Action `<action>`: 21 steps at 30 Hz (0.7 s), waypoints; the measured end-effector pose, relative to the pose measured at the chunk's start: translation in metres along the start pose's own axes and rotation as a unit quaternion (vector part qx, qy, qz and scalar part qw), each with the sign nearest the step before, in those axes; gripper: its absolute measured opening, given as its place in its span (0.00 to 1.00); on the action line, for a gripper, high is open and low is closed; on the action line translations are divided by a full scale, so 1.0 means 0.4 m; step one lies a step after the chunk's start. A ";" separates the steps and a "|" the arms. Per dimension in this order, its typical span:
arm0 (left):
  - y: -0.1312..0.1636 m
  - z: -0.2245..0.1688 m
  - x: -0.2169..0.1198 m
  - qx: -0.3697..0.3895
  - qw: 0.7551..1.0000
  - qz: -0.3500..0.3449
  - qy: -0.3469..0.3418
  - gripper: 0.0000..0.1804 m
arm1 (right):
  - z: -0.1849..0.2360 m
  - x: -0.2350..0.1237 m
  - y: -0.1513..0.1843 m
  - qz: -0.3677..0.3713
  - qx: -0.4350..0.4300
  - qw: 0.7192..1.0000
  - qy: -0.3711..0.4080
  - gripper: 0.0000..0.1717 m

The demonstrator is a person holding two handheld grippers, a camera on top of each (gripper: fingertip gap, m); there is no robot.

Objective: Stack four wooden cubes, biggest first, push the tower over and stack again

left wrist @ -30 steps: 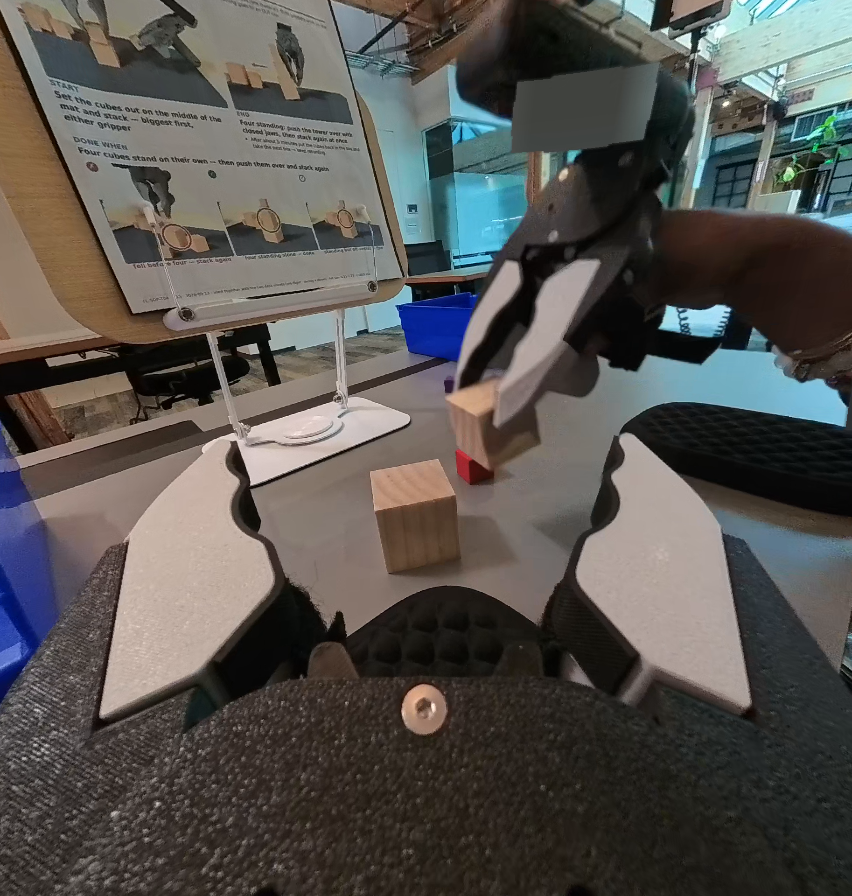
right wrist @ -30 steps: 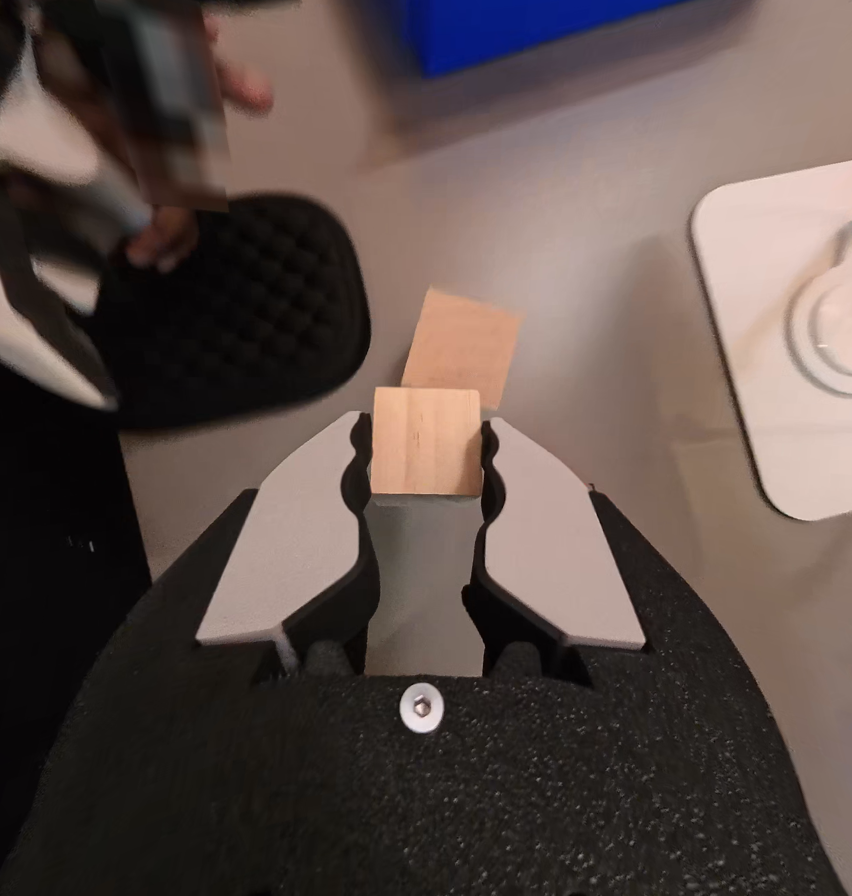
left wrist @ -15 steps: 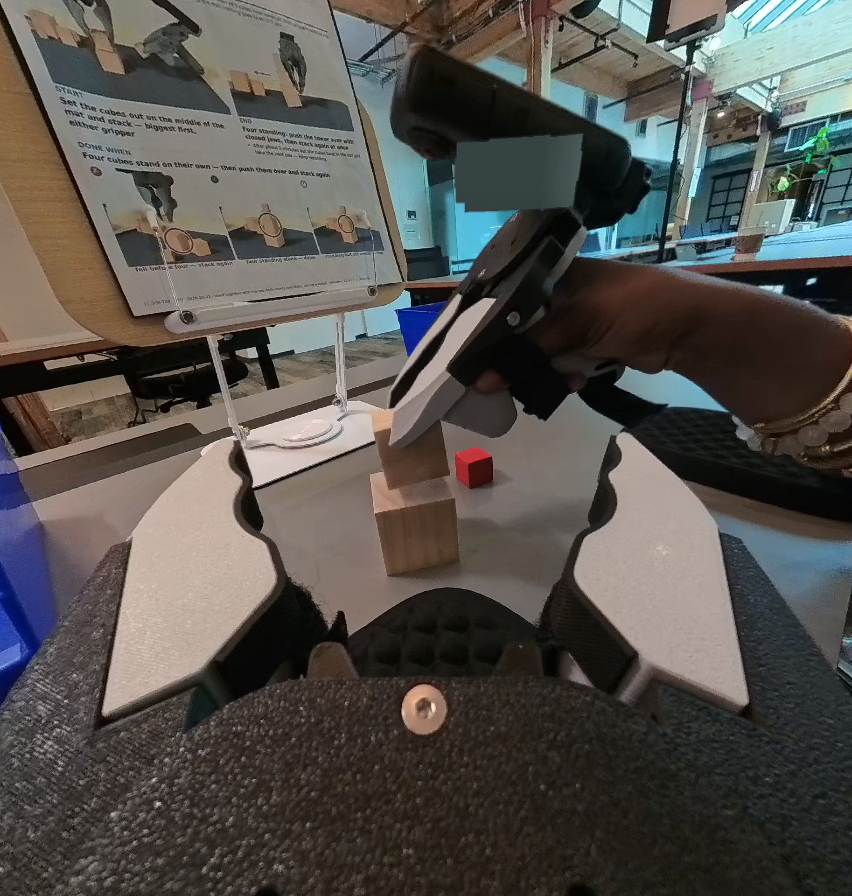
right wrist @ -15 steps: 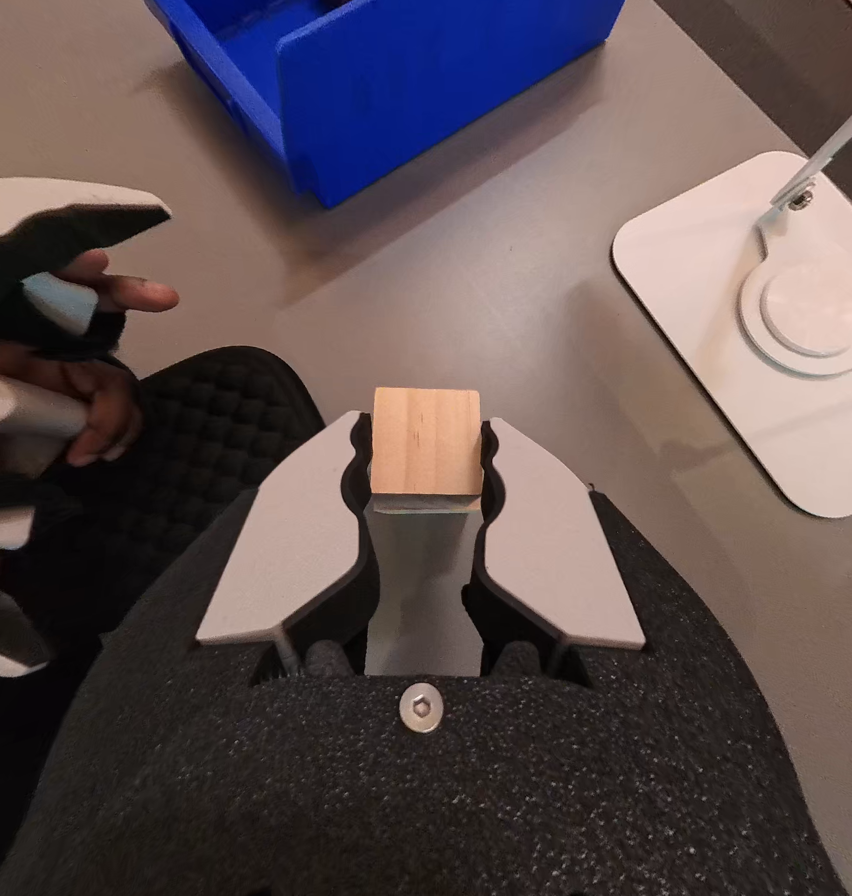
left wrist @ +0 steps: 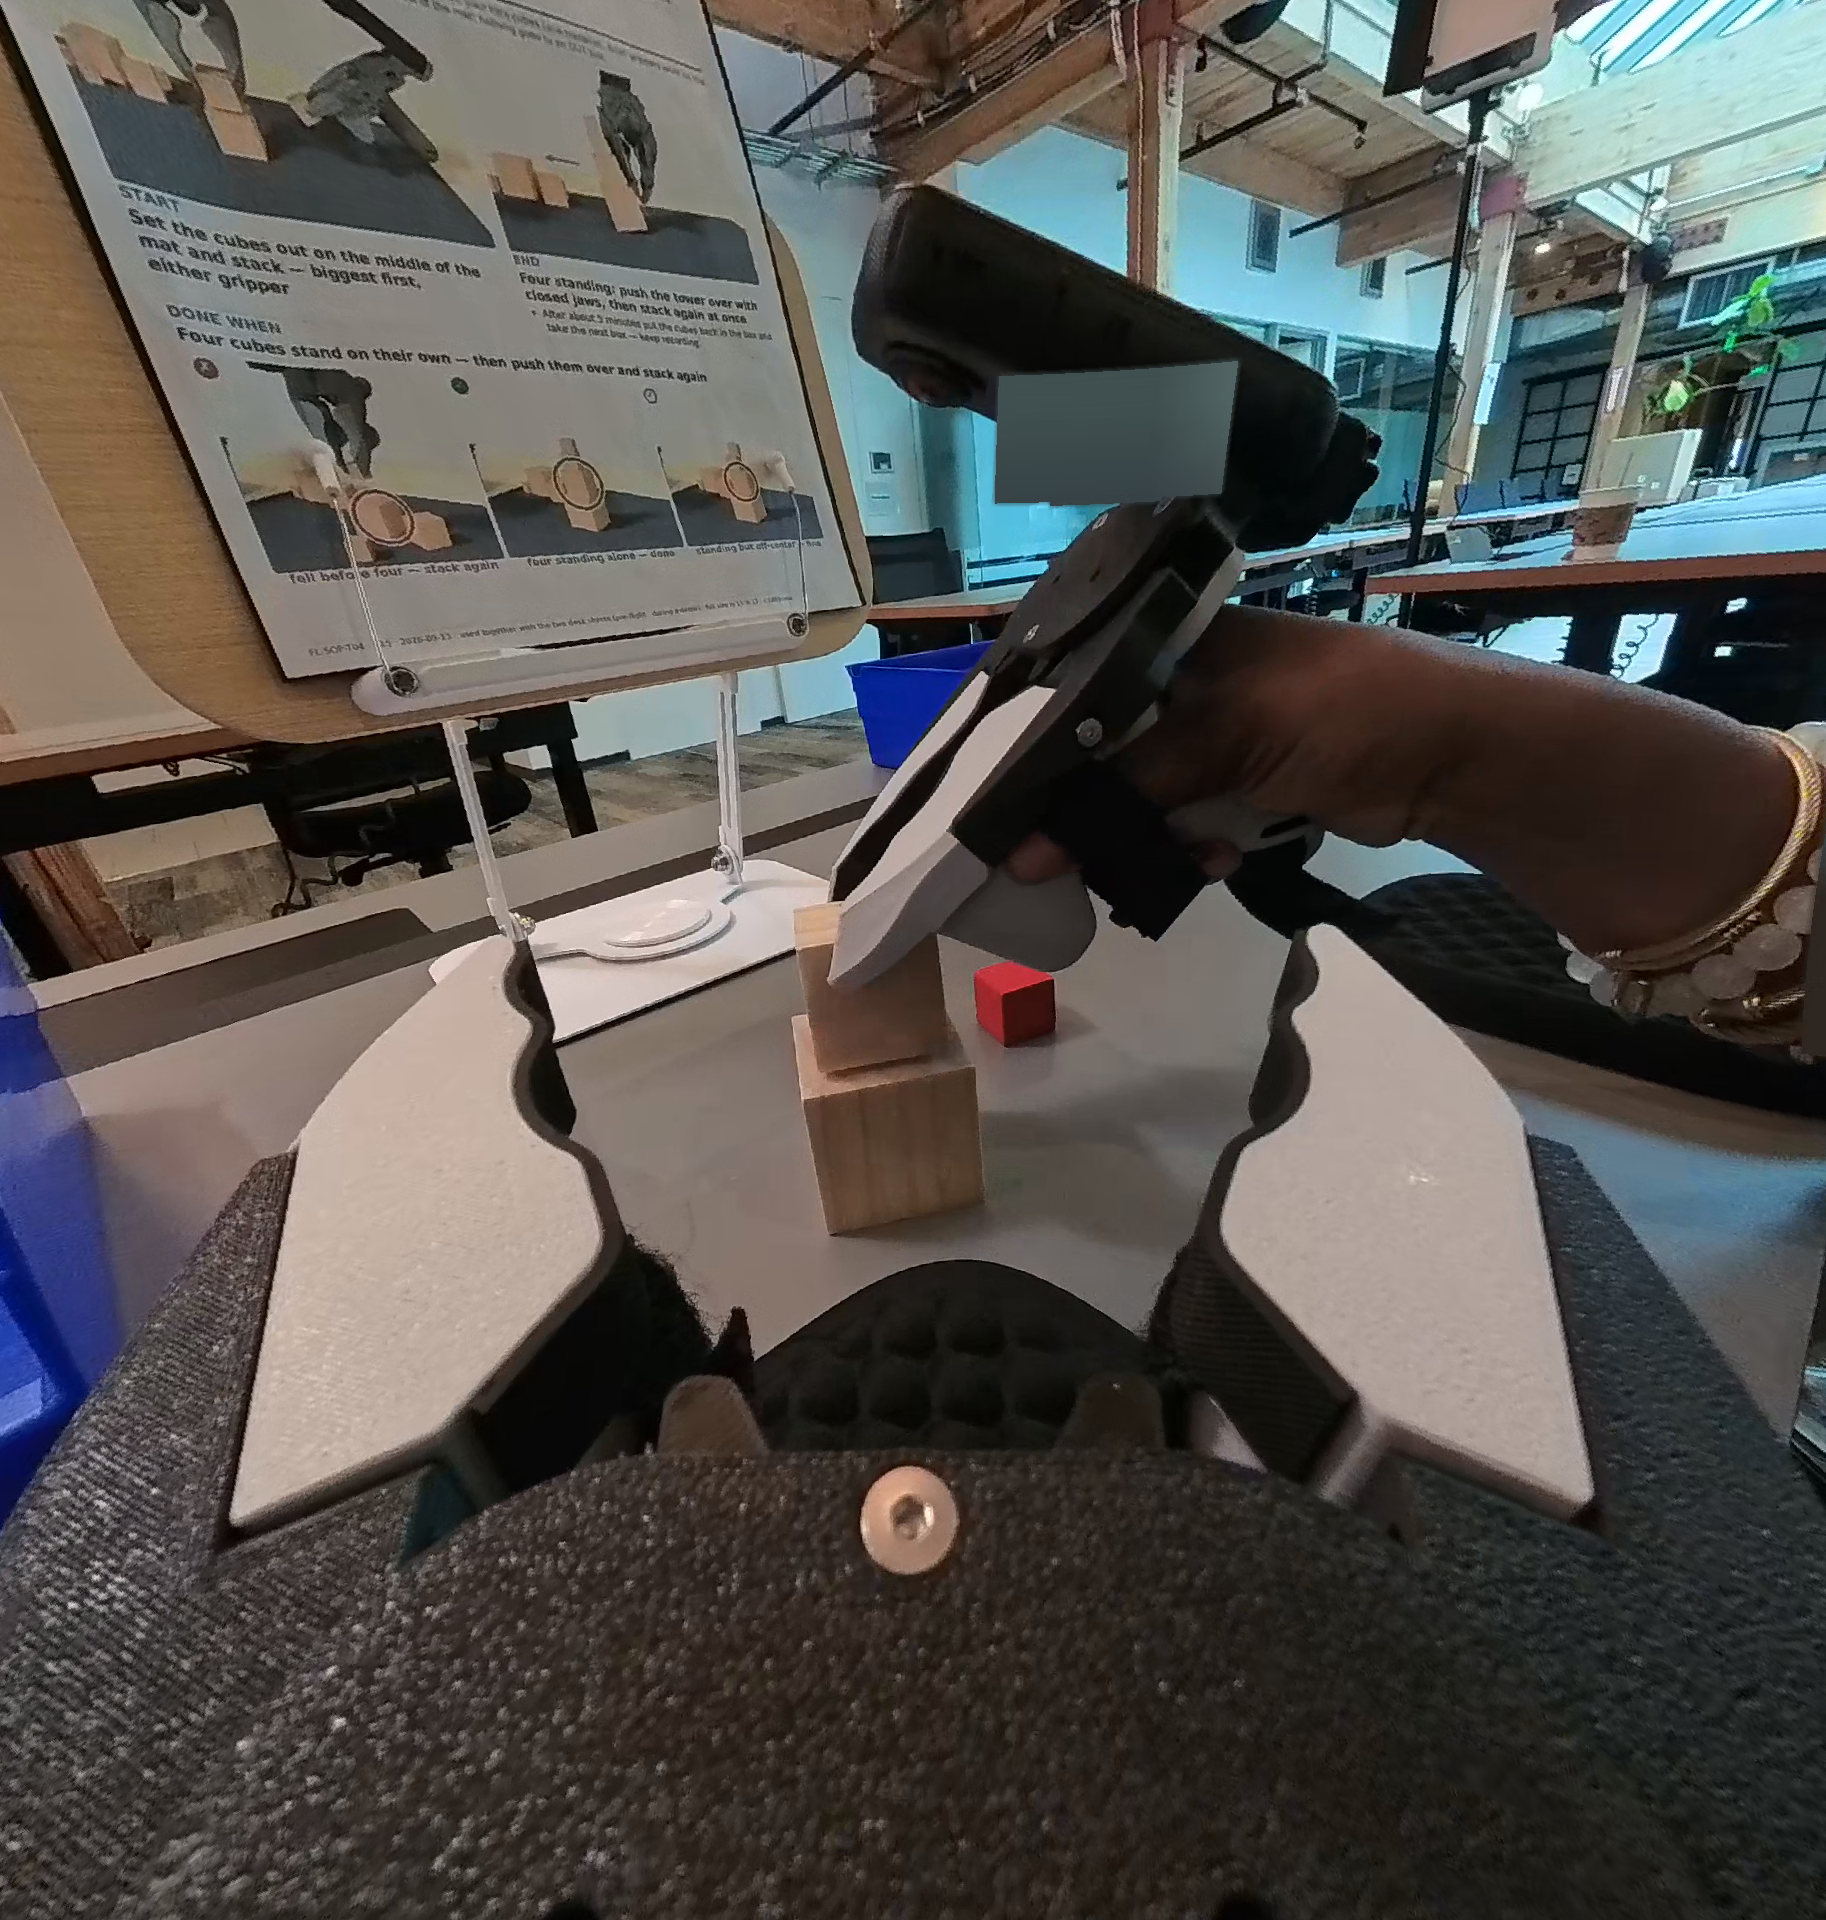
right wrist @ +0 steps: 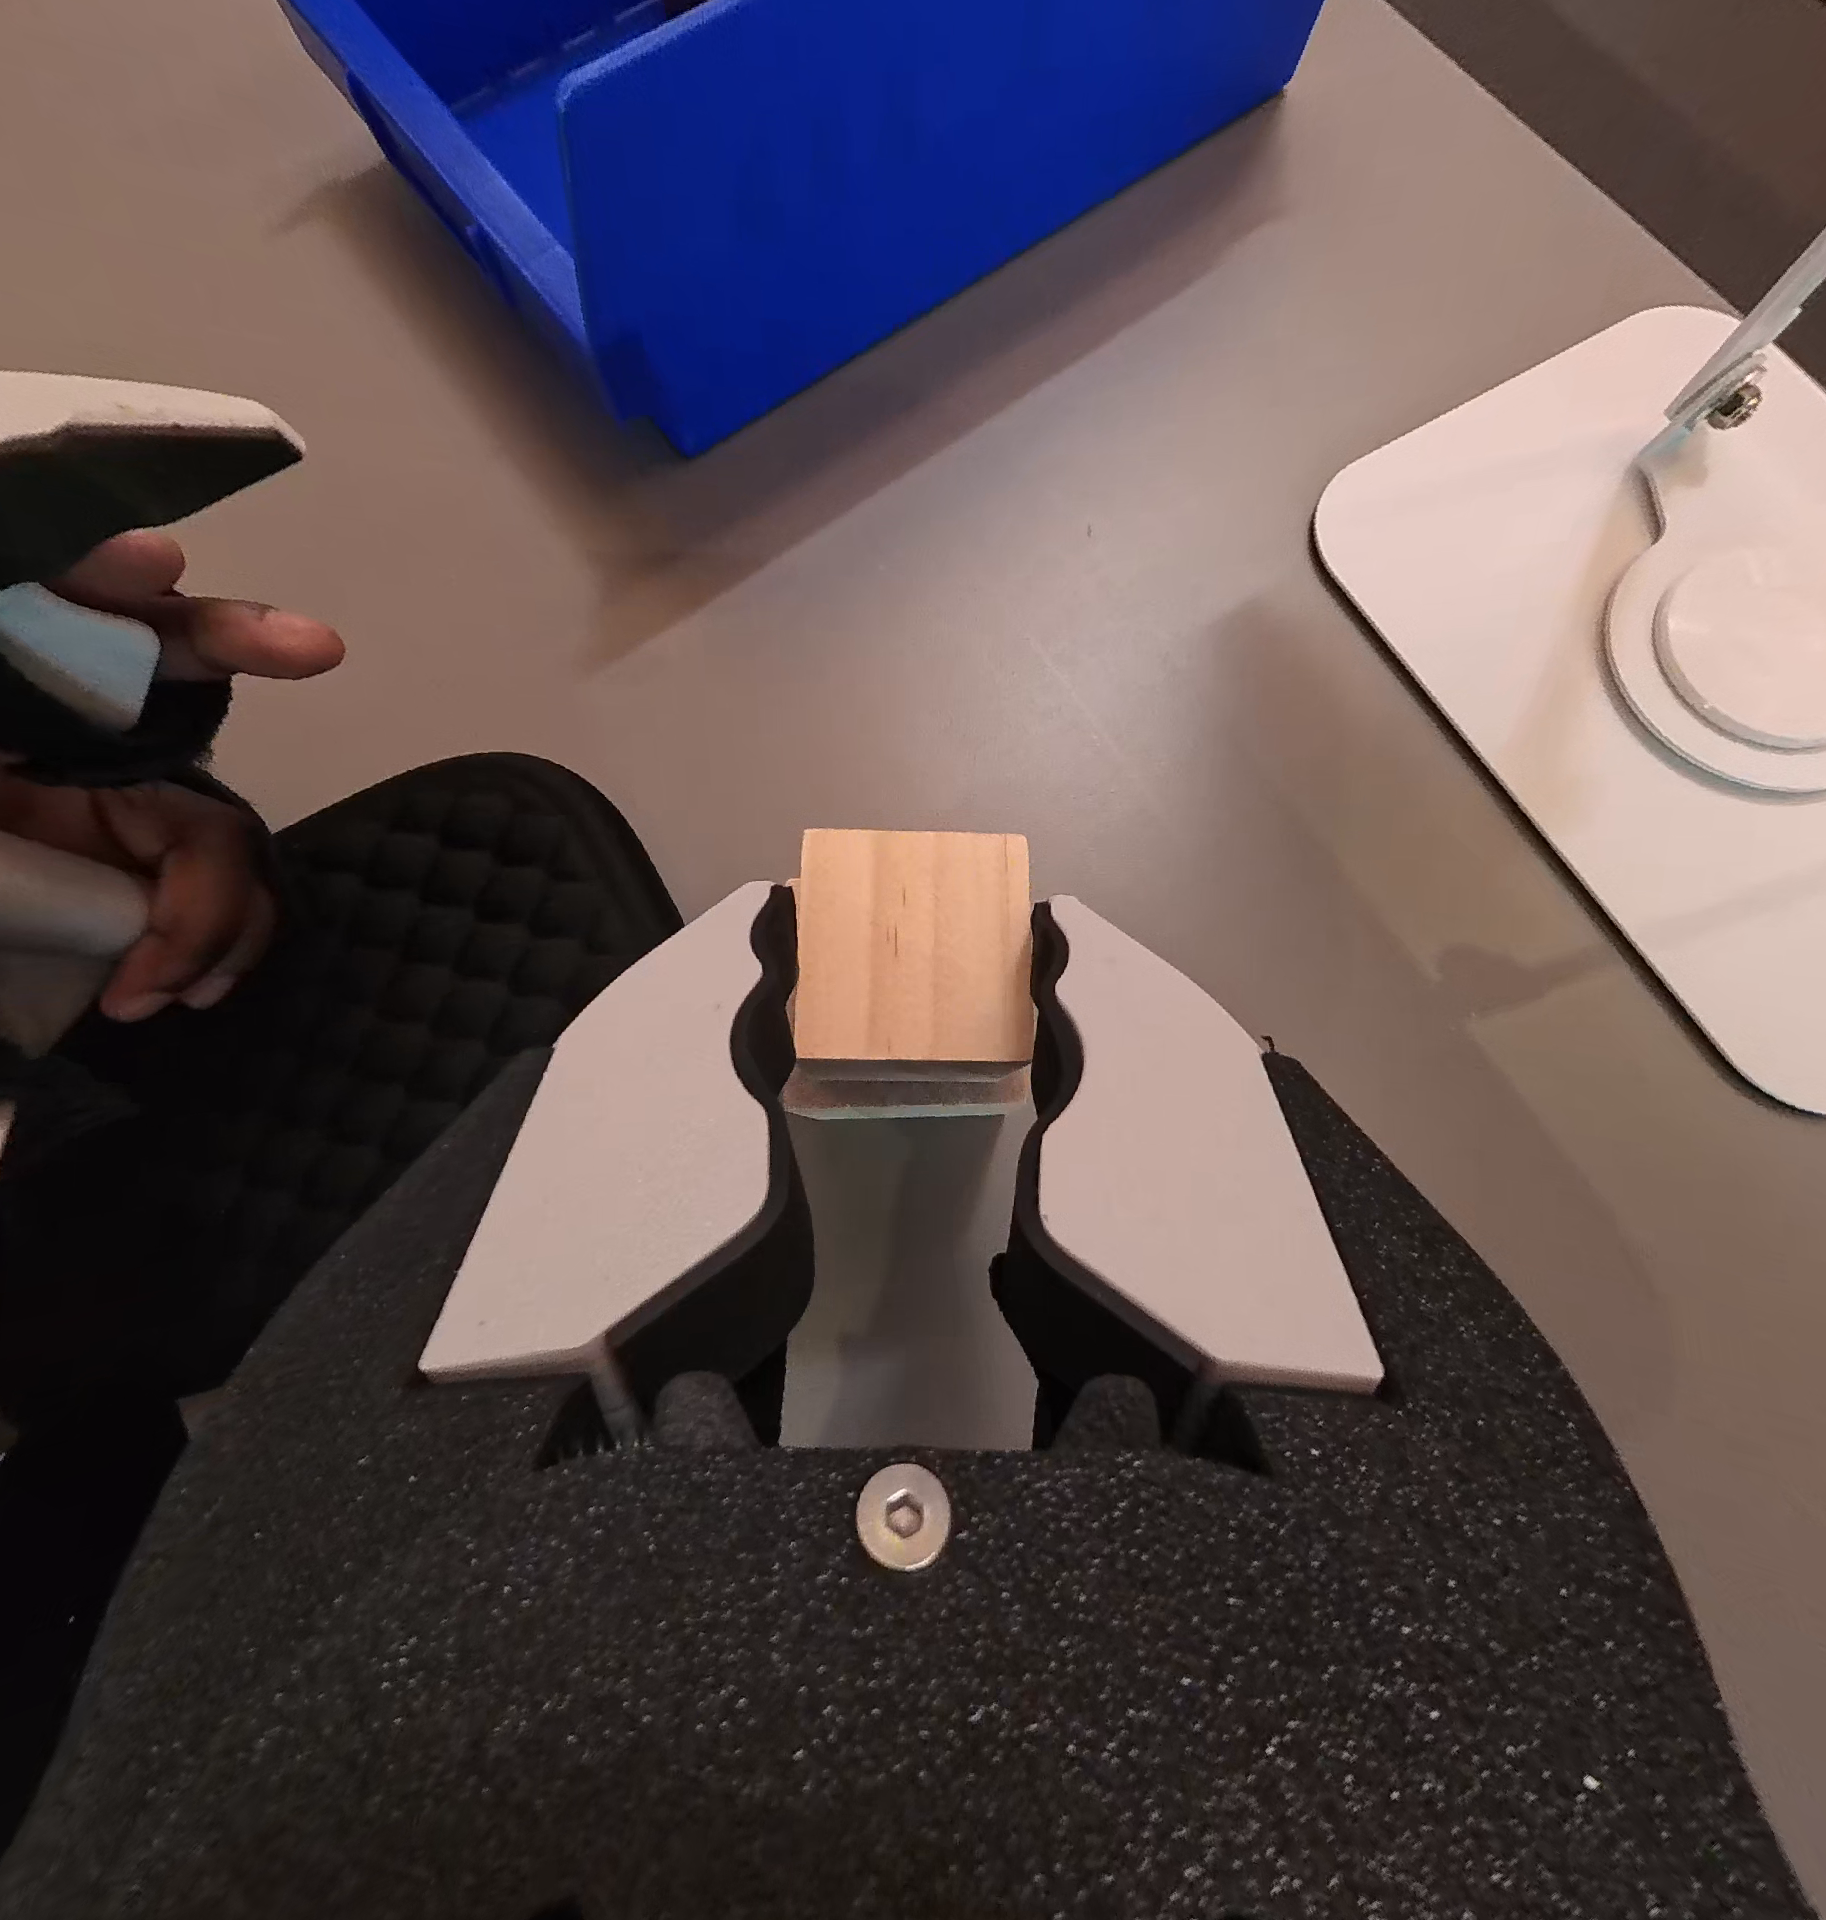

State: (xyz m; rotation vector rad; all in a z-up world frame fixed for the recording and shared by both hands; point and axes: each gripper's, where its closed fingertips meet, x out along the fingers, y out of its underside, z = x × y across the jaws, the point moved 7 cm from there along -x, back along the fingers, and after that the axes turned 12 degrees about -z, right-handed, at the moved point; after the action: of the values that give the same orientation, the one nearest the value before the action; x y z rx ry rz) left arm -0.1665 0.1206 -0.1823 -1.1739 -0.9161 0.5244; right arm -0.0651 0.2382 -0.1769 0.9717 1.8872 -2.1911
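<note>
Your left claw (left wrist: 904, 1049) gapes wide, nearest the large wooden cube (left wrist: 893, 1138) on the counter (left wrist: 1096, 1122). Atop that cube, seemingly tilted, the smaller wooden cube (right wrist: 911, 945) sits pinched in your right claw (right wrist: 911, 940). Beyond lies a red cube (left wrist: 1013, 1001).

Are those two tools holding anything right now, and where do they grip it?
The right tool pinches a small wooden cube by two opposite side faces. The left tool is wide open, holding nothing.
</note>
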 end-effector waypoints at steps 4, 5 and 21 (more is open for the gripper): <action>0.000 0.000 0.000 0.000 1.000 0.000 0.000 0.71 | 0.002 0.001 0.000 0.000 -0.005 1.000 0.001 0.25; 0.000 -0.001 0.000 0.001 1.000 0.000 0.001 0.71 | 0.002 0.001 0.000 0.001 -0.008 1.000 0.001 0.25; 0.000 0.002 -0.001 -0.004 1.000 -0.002 -0.001 0.71 | -0.095 -0.124 -0.013 0.002 -0.028 1.000 -0.005 0.46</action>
State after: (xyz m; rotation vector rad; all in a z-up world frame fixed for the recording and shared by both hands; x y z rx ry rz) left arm -0.1675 0.1207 -0.1822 -1.1778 -0.9224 0.5184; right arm -0.0130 0.2579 -0.1484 0.9534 1.9286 -2.1245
